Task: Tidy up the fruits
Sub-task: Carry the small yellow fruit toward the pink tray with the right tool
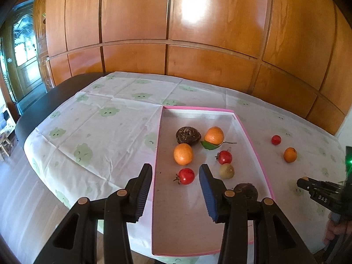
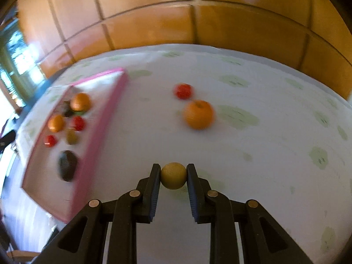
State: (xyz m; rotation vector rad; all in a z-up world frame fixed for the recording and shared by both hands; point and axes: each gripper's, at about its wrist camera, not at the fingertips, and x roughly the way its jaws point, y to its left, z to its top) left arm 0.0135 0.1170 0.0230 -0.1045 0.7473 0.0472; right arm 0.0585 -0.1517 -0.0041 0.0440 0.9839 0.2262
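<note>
From the left wrist, the left gripper [image 1: 176, 171] hung spread and empty over the pink-rimmed tray [image 1: 259, 154], whose long axis ran away from the camera. The right gripper [image 1: 302, 181] showed the letters "DAS". From the right wrist, its jaws pinched a small round yellow fruit [image 2: 173, 175] above the tablecloth [image 2: 264, 154], right of the tray.

Home dining room: wood-panelled wall [image 1: 198, 22], tablecloth-covered table [image 1: 110, 121], glazed door [image 1: 24, 44].

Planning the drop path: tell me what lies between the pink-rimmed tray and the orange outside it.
In the right wrist view, only bare green-patterned tablecloth lies between the pink-rimmed tray and the loose orange.
</note>
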